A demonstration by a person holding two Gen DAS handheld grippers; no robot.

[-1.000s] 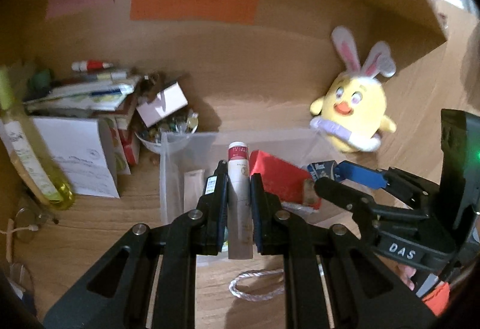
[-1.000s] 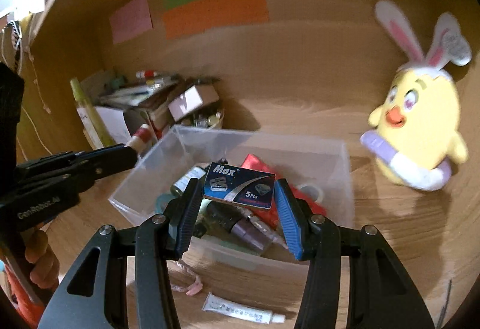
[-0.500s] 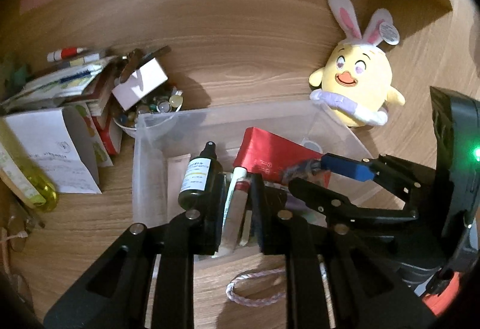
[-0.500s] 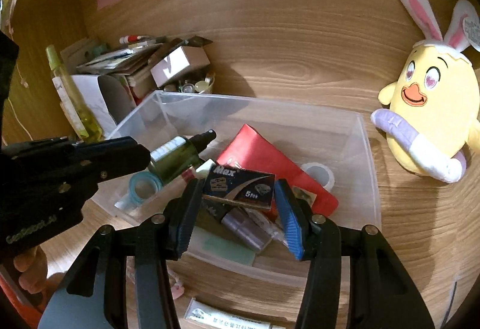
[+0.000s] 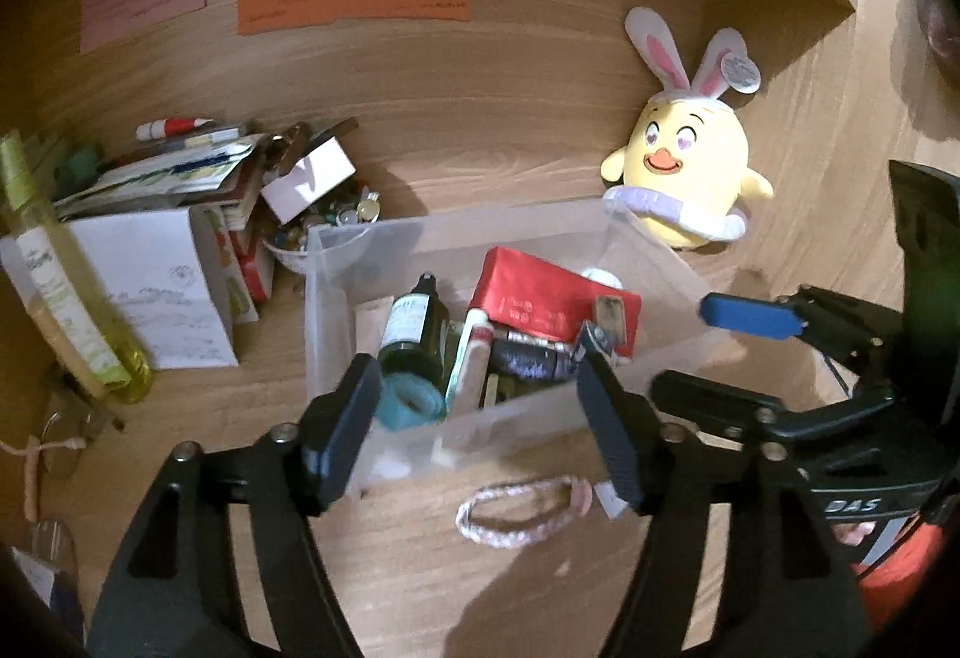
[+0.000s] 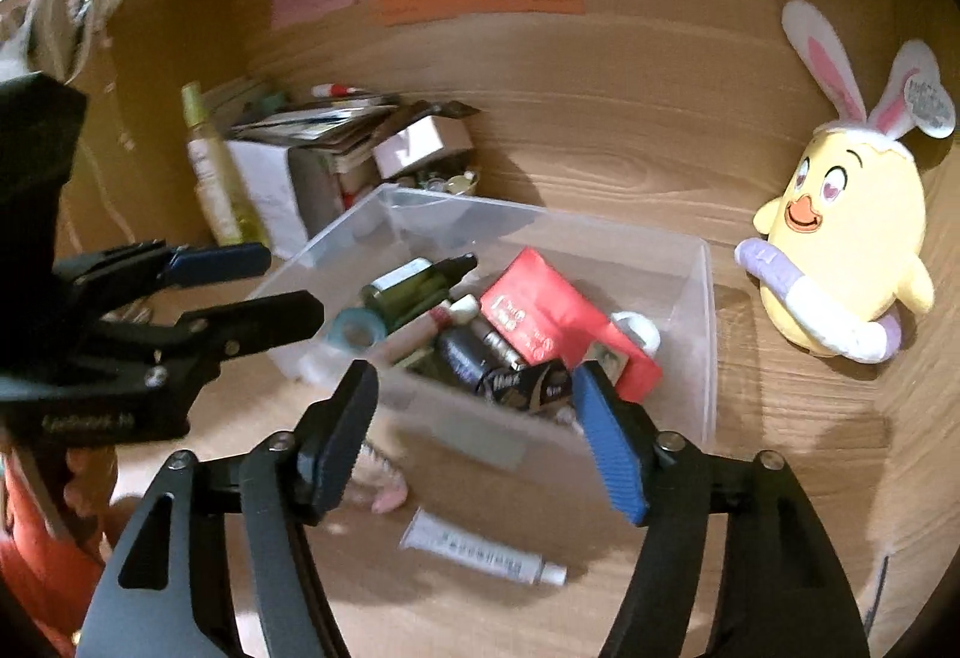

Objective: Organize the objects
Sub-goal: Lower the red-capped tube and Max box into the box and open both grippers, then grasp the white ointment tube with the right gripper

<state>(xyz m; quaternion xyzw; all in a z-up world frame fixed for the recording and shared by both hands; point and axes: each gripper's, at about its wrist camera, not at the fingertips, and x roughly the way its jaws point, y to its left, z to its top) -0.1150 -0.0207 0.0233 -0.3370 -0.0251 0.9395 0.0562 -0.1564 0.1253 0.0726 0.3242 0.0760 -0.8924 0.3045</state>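
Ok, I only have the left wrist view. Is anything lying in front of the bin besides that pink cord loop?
Observer: Yes, a white tube lies on the table just in front of the clear bin.
Operator: Is the right hand-held gripper carrying anything?
Observer: No, the right hand-held gripper is open, with nothing between its fingers.
Operator: Where is the dark box?
Observer: The dark box lies inside the bin by the near wall, next to the red pouch.
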